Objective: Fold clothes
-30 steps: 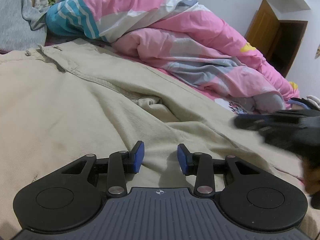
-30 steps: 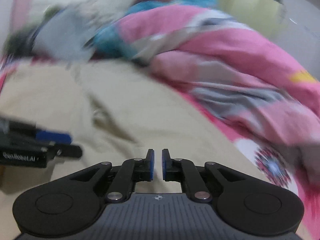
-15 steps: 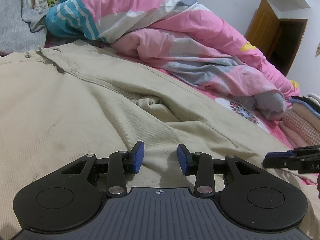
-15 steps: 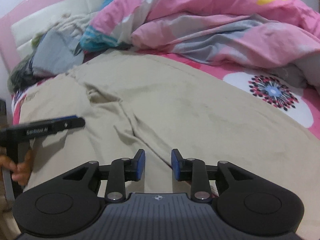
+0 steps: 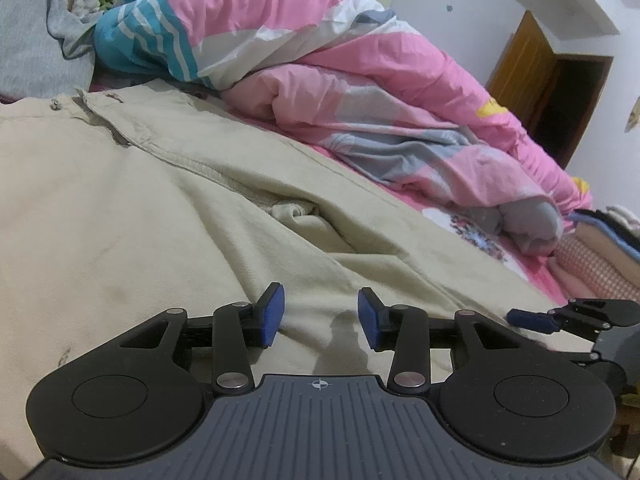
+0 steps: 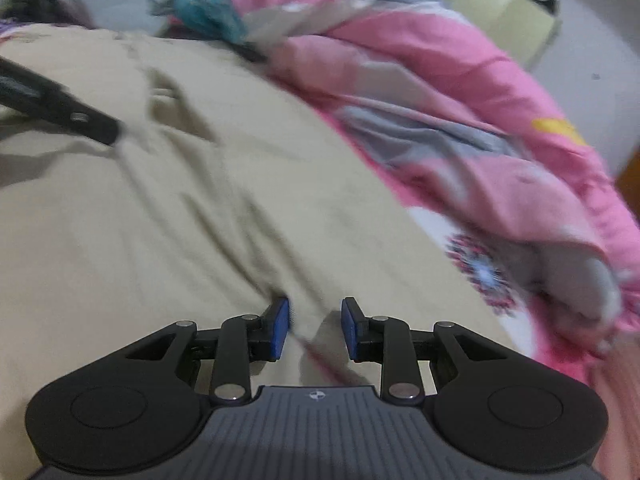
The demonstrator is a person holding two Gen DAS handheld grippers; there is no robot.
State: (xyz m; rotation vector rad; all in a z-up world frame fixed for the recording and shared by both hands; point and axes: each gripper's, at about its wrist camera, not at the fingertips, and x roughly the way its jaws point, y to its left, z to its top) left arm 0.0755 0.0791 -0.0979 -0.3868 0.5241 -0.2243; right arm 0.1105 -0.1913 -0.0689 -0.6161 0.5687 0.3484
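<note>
Left wrist view: the left gripper [image 5: 320,316] hovers low over the beige trousers [image 5: 152,208], which lie spread flat across the bed. Its jaws have just been opening and stand apart, released; cloth lies below the gap, with nothing pinched. The right gripper [image 5: 532,320] enters at the right edge. This view alone shows the trouser waistband, the folded clothes stack [image 5: 600,256] and the wooden door [image 5: 532,76].

Right wrist view: blurred. The right gripper [image 6: 314,328] has just been opening; its pads stand apart over a trouser crease, grasping nothing. The pink duvet [image 6: 460,92] lies beyond. The flower-print sheet [image 6: 484,272] shows clearest here.
</note>
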